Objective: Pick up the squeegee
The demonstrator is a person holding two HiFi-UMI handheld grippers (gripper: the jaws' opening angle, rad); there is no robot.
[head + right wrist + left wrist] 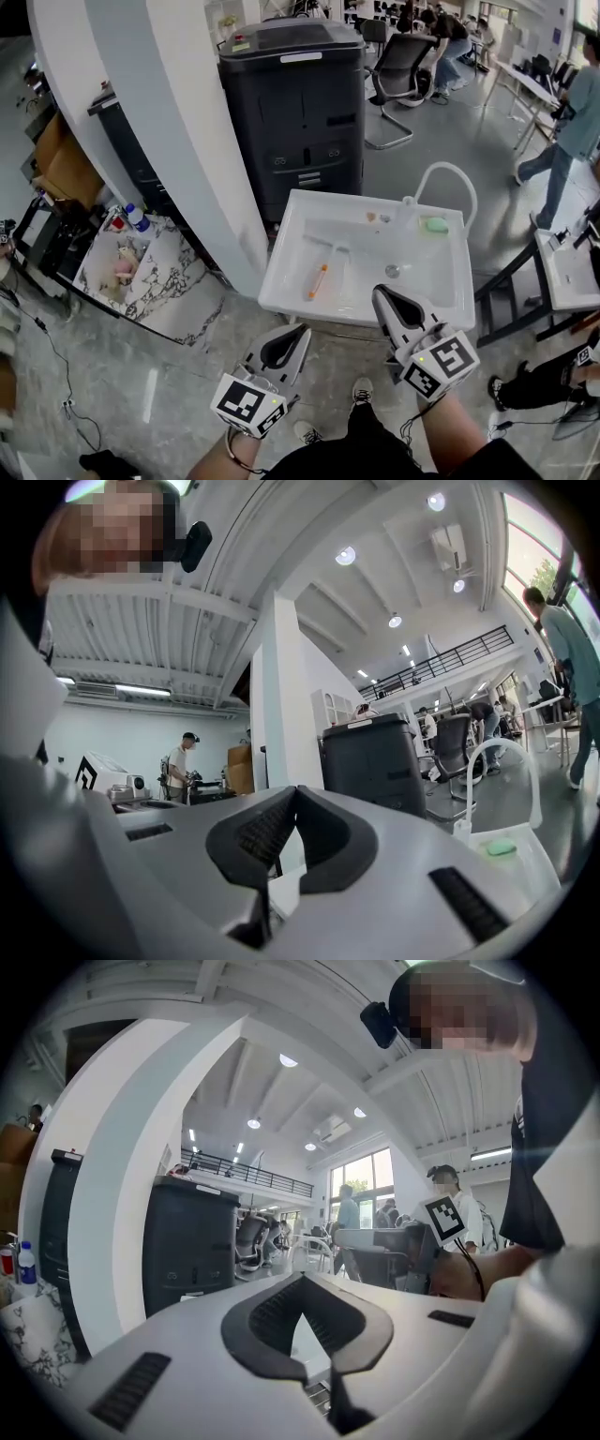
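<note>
Getting close, not grabbing yet. Held the left tool and the right tool closed tight, with nothing inside. Found the squeegee lying in the white sink, just ahead, between both tools. Next, most likely: open one tool, reach down to the orange handle.

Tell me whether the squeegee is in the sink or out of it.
In the sink. The squeegee lies flat on the white basin's floor, toward its left side in the head view.

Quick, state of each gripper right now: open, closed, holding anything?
Left gripper: closed, nothing between its jaws.
Right gripper: closed, nothing between its jaws.
</note>
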